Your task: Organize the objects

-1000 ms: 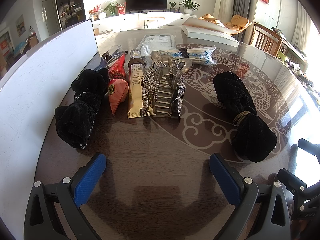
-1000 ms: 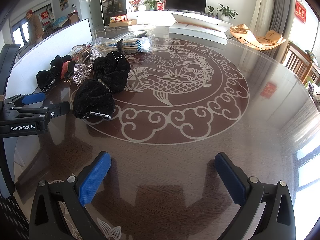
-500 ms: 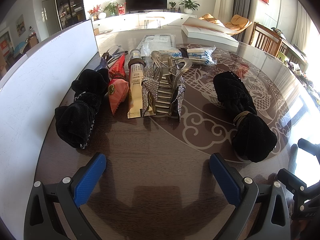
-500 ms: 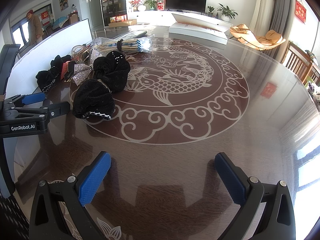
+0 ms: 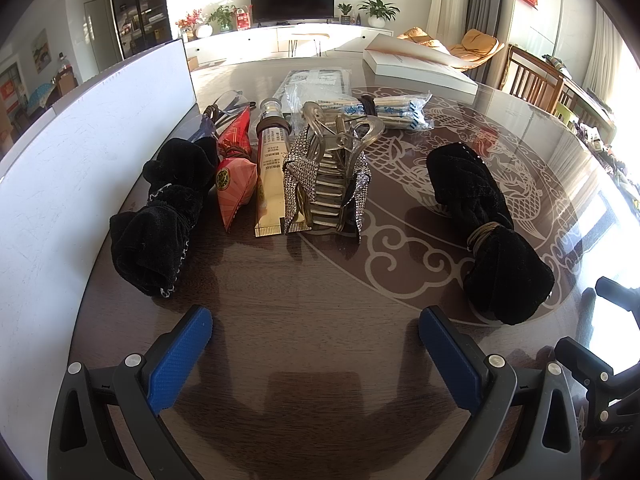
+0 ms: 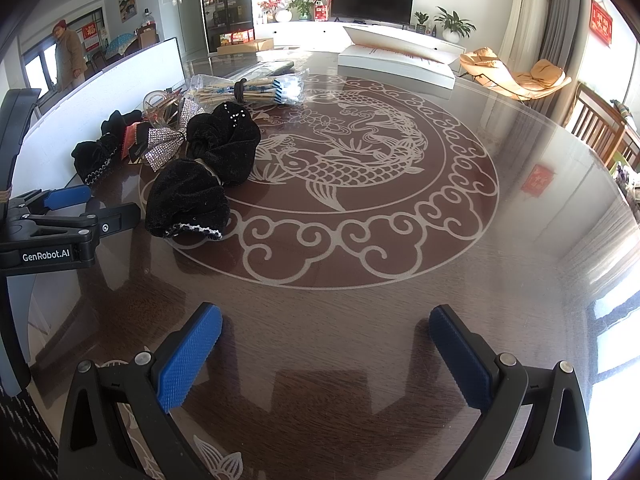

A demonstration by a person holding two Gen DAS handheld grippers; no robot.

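Black velvet is what your left gripper (image 5: pixel 316 344) faces: its blue pads (image 5: pixel 178 354) stand wide with nothing between them, low over the dark table (image 5: pixel 320 280), and the loose velvet bow (image 5: pixel 486 232) lies ahead and to the right of the fingers, its long axis running away from you, well apart from the row by the white board (image 5: pixel 80 168), where a second black bow (image 5: pixel 164 216), red sachet (image 5: pixel 236 176), gold tube (image 5: pixel 272 172) and rhinestone claw clip (image 5: pixel 332 176) lie side by side. From the right wrist, your right gripper (image 6: pixel 326 354) is just as wide and empty, the same loose bow (image 6: pixel 208 176) far ahead to its left; this view alone shows the left gripper nearer to it, so that hand looks better placed
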